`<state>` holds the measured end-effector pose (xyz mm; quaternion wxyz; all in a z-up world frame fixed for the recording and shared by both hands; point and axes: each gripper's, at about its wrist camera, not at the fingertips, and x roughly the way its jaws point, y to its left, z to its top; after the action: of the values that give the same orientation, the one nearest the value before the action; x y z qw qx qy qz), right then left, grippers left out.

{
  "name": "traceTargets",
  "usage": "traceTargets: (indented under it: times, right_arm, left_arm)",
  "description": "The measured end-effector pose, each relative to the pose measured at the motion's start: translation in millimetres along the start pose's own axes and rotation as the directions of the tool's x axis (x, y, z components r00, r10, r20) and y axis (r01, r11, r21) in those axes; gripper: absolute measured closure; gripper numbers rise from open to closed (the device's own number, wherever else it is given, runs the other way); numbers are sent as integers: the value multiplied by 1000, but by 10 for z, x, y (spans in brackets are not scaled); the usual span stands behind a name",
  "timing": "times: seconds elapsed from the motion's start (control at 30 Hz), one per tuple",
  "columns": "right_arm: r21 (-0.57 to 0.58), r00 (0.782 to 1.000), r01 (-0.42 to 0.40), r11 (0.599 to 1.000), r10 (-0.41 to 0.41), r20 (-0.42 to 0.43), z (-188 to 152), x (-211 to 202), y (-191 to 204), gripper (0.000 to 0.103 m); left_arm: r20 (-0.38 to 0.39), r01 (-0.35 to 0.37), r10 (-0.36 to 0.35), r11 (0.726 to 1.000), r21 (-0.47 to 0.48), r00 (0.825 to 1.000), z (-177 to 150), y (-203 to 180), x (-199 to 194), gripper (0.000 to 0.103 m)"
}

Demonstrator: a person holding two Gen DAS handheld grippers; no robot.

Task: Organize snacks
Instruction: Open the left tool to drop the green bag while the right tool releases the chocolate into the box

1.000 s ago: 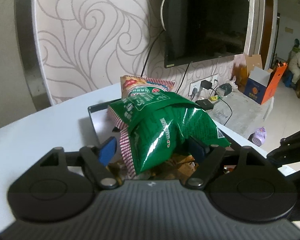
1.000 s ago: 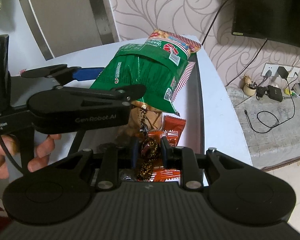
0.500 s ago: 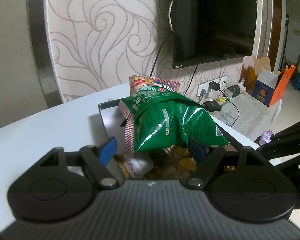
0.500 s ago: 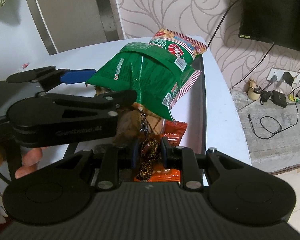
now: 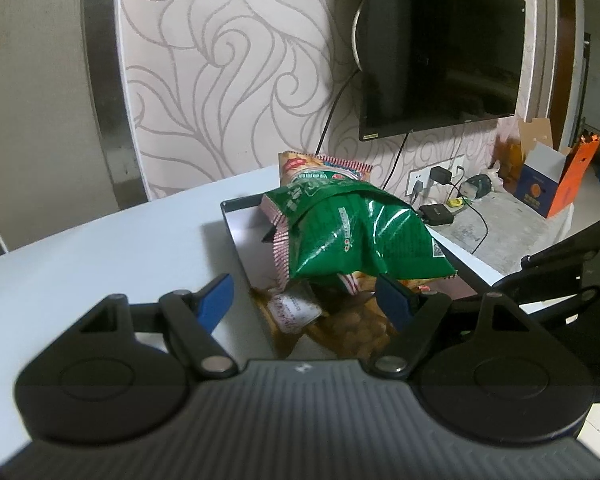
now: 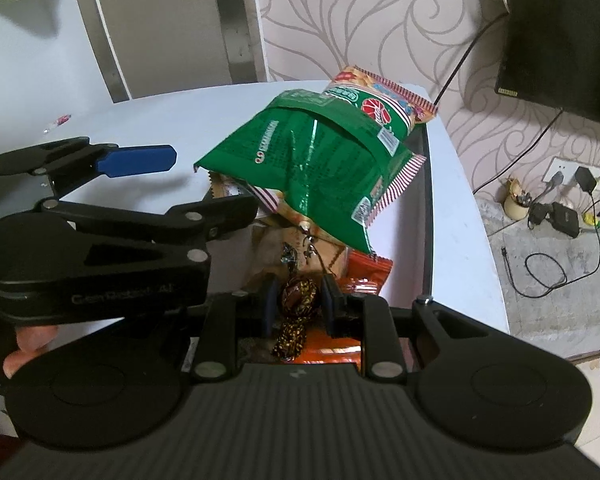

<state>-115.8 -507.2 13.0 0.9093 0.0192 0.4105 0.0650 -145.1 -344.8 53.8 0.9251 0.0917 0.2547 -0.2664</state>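
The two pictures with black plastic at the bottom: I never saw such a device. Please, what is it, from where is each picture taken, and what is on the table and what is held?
No robot is here. A person holds a hand tool with a two-finger claw in each hand, and a wide-angle camera on each tool looks forward along its fingers. The black plastic at the bottom is the tool itself.

One picture is from the left claw. It is open, with blue pads, and grips nothing. The other is from the right claw, which is shut on a small candy in a dark patterned wrapper. The left tool also shows at the left of that view.

On the white table lies a dark-rimmed tray with a heap of snacks: a green bag on top, a red-and-white striped bag under it, and orange packets lower down.
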Motion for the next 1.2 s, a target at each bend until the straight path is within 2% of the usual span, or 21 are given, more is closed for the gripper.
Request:
traceTargets:
  times: [0.27,0.33,0.4,0.53,0.67,0.9,1.2]
  right_arm:
    - [-4,998,57,998,-57,0,-21,-93,114,74]
    - [5,997,73,997,-73,-1,-45,-128,131,70]
    - [40,998,68,997,-68,4,-74,-152,122,61]
    - [95,998,69,993,-70,7,-144,-202,103,56]
    - [148,997,62,987,-68,36,-160,-296,81,46]
    - [193,996,59,979,-72,61,-207,-455,170,39]
    - [217,993,63,974,-83,85,-239,-733,438,35]
  left_arm:
    - [15,36,-36,999,-28,999,53,121,-37,23]
    - [12,42,-42,999,-13,999,51,133,-43,23]
    - [9,42,-42,999,3,999,48,145,-40,23]
    - [-1,50,-50,999,-11,999,63,216,-20,23]
    - [3,59,-59,998,12,998,72,208,-24,23]
    - [6,67,-67,997,32,998,81,225,-56,23]
    - [11,83,-84,995,46,996,2,285,-280,24]
